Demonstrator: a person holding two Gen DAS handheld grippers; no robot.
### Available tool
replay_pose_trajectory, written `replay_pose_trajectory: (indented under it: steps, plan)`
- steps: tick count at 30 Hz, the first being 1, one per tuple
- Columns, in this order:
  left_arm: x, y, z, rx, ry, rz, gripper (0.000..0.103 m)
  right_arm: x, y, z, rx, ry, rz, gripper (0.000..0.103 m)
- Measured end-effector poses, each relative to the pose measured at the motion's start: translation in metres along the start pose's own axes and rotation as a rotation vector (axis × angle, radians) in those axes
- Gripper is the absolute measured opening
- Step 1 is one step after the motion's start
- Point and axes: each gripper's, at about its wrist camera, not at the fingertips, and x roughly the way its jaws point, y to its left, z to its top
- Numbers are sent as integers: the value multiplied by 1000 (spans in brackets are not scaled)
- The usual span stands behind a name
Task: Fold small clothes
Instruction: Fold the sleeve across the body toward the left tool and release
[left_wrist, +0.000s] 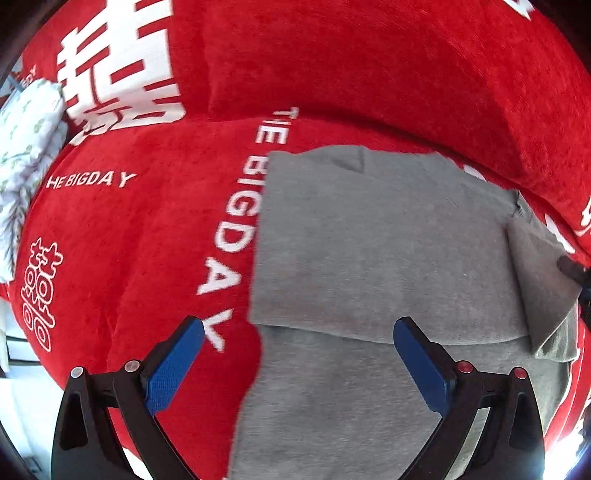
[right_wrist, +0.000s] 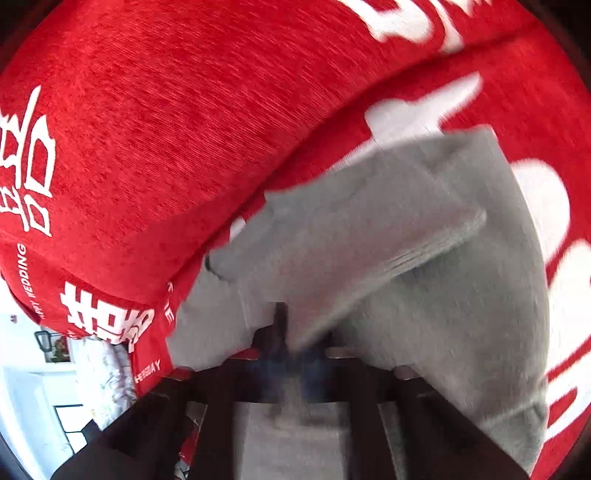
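Your left claw (left_wrist: 299, 354) hangs released above the grey garment (left_wrist: 369, 258), its 2 blue pads (left_wrist: 173, 369) spread wide with nothing between them. The left pad sits over the red cover (left_wrist: 147, 240) and the right pad over the grey cloth.

The grey garment lies on that red cover, a plush surface printed with white lettering reading "THE BIGDAY" and white characters. In the left wrist view the garment is already partly folded: an upper layer with straight edges lies over a lower layer that runs down toward the camera. A flap at its right edge is lifted, and a dark tip of your other tool (left_wrist: 572, 269) shows there.

Your right claw (right_wrist: 291, 350) is clenched on the grey garment (right_wrist: 406, 258). In the blurred right wrist view its fingers meet on a raised fold of the cloth, and the fabric drapes down on both sides of them.

A red cushion (left_wrist: 369, 66) rises behind the garment. A white floral fabric (left_wrist: 26, 140) lies at the far left edge of the cover.
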Motion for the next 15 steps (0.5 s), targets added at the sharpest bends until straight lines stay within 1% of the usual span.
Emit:
replay_pose_trajectory:
  steps: [2,3,5,6,8,9,10,12,13,14,15]
  plan:
    - [-4,11,1,-18,-15,1,103,8,41,-5,-201,2,-25,6]
    - [-6,16,1,-25,-20,3,103,16,71,-16,-349,26,-31,6]
    - [-6,29,1,-40,-29,14,103,32,104,-38,-512,88,-17,6]
    - [-6,33,1,-46,-28,19,103,46,122,-57,-614,146,-28,6]
    - [-3,44,1,-64,-17,35,103,67,138,-86,-749,216,-85,7]
    - [-2,47,0,-71,-13,39,103,84,147,-106,-838,260,-136,11]
    - [-1,52,0,-82,-8,40,103,91,146,-117,-889,294,-170,12]
    - [0,55,0,-94,-4,36,103,106,150,-141,-990,341,-247,23]
    - [1,55,0,-95,-2,33,103,96,136,-140,-1005,330,-238,36]
    - [2,54,1,-91,0,27,103,91,137,-142,-1004,330,-227,61]
    - [3,51,2,-86,0,21,103,87,134,-142,-995,334,-221,71]
